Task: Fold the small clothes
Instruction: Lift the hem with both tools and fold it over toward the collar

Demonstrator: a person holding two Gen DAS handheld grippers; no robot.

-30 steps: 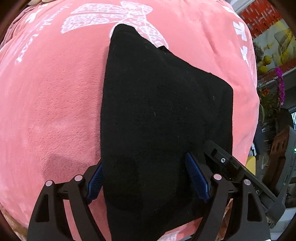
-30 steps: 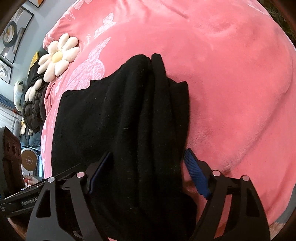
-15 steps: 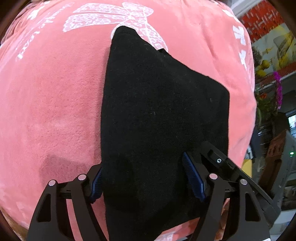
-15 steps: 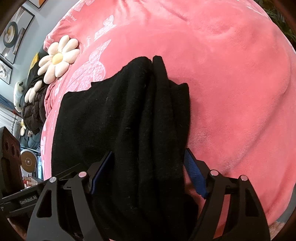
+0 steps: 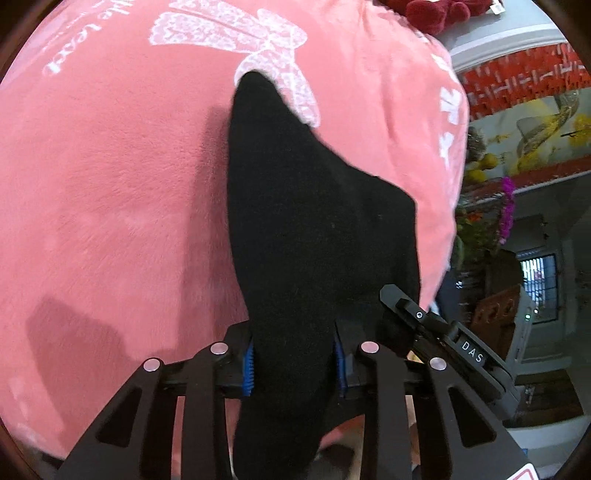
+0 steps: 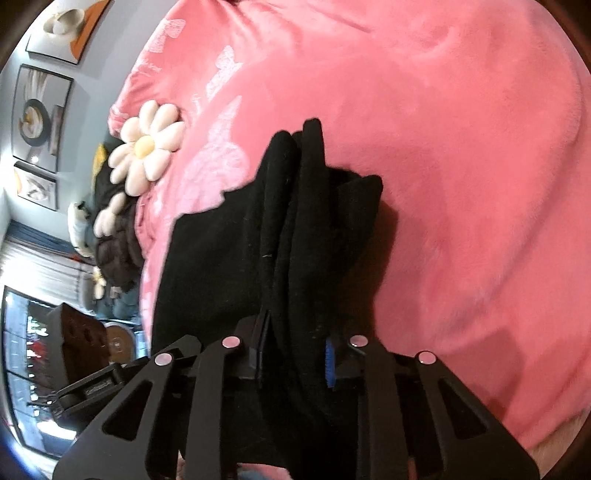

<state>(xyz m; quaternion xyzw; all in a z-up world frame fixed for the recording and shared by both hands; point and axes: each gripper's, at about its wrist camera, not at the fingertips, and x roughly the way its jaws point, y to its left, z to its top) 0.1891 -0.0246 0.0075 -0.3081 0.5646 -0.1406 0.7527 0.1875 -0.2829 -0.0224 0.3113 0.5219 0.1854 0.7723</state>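
A black knitted garment [image 5: 314, 221] is folded into a thick stack on a pink plush blanket [image 5: 110, 203]. My left gripper [image 5: 294, 363] is shut on the near edge of the garment, with the blue pads pressed against the cloth on both sides. In the right wrist view the same garment [image 6: 258, 240] shows several stacked folds. My right gripper [image 6: 293, 356] is shut on its near edge too. The near end of the garment is lifted off the blanket; the far end still rests on it. The other gripper's black body [image 5: 443, 332] shows at right in the left wrist view.
The pink blanket [image 6: 461, 184] has white butterfly and bow prints [image 5: 236, 33]. A white daisy cushion [image 6: 147, 147] and dark cushions [image 6: 118, 240] lie at the far left edge. A dark red plush [image 5: 436, 14] sits at the top. Room furniture [image 5: 517, 321] stands beyond the right edge.
Both grippers have closed from open onto the garment's near edge and raised it. The garment looks narrower and bunched between the pads; both views have pulled back from the blanket.
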